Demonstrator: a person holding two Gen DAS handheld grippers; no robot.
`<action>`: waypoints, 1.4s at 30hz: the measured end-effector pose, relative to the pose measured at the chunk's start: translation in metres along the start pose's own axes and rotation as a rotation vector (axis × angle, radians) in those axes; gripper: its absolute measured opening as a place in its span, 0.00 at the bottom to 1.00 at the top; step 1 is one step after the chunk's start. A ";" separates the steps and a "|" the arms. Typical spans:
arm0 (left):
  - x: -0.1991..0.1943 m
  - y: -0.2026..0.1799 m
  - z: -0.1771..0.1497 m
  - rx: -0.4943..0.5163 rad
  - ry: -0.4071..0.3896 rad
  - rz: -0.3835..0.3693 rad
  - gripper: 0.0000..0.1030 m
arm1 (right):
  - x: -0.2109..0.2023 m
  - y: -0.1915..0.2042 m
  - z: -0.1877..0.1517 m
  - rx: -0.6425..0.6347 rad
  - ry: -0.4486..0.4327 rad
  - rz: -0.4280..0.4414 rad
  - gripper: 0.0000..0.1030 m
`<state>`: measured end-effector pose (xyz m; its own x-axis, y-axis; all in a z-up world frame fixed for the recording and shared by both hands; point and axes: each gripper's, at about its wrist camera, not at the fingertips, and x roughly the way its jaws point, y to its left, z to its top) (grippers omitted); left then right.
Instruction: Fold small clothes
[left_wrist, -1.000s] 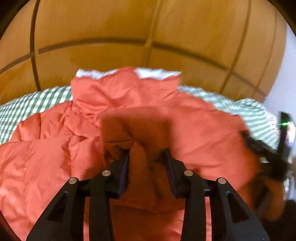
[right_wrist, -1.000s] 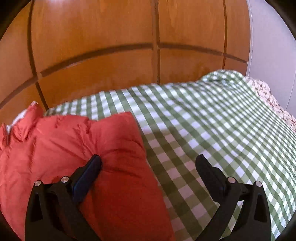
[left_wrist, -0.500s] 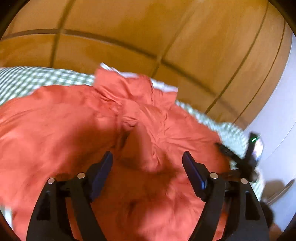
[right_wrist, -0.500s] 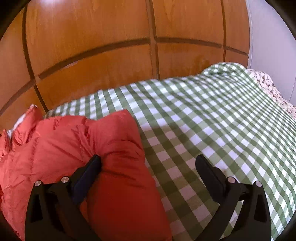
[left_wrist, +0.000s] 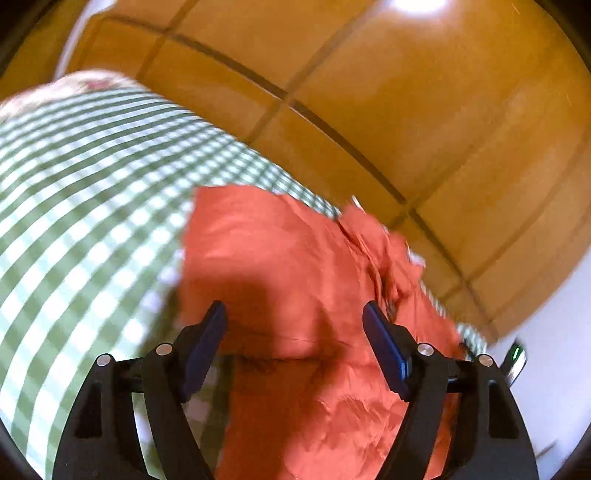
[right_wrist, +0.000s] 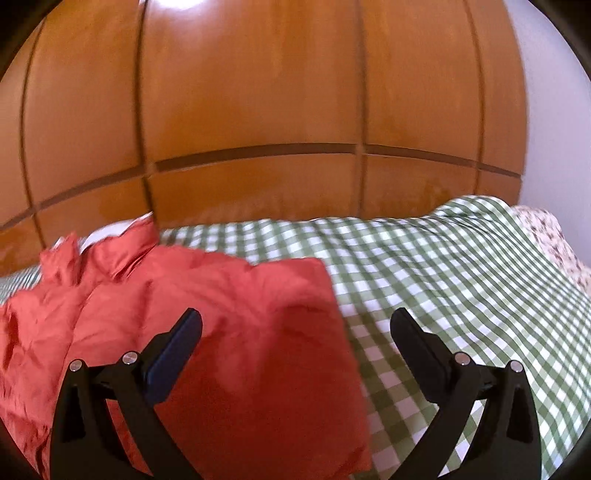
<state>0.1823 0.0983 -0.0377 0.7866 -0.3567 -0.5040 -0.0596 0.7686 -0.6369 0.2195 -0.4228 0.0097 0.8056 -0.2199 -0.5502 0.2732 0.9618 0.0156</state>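
Note:
A red-orange puffy jacket (left_wrist: 295, 251) lies on a green-and-white checked bedspread (left_wrist: 92, 184). In the left wrist view my left gripper (left_wrist: 293, 308) hovers open over the jacket's near part, its blue pads apart and pressing on nothing. This view is tilted and blurred. In the right wrist view the jacket (right_wrist: 147, 302) fills the lower left, with a flat folded part reaching between the fingers and its collar at the far left. My right gripper (right_wrist: 295, 315) stands wide open above the jacket's right edge, holding nothing.
The checked bedspread (right_wrist: 443, 277) stretches right of the jacket. A floral pillow (right_wrist: 546, 229) sits at the far right. Wooden wardrobe doors (right_wrist: 258, 92) stand close behind the bed. A white wall (right_wrist: 554, 92) is at the right.
My left gripper has opened and let go of the jacket fold it pinched, then swung across and rolled, bringing the bedspread into view at left. My right gripper has drawn back slightly, still open.

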 end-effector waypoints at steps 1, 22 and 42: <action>-0.003 0.008 0.002 -0.035 -0.008 -0.022 0.73 | 0.004 0.003 0.000 -0.013 0.028 0.001 0.98; 0.023 -0.002 -0.057 0.245 0.109 0.195 0.74 | -0.017 0.142 -0.032 -0.121 0.420 0.552 0.75; 0.072 -0.006 0.009 0.186 0.189 0.340 0.75 | -0.004 0.115 -0.029 -0.123 0.310 0.356 0.04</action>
<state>0.2449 0.0721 -0.0651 0.6137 -0.1443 -0.7763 -0.1703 0.9358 -0.3086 0.2329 -0.3069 -0.0104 0.6381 0.1672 -0.7516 -0.0698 0.9847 0.1597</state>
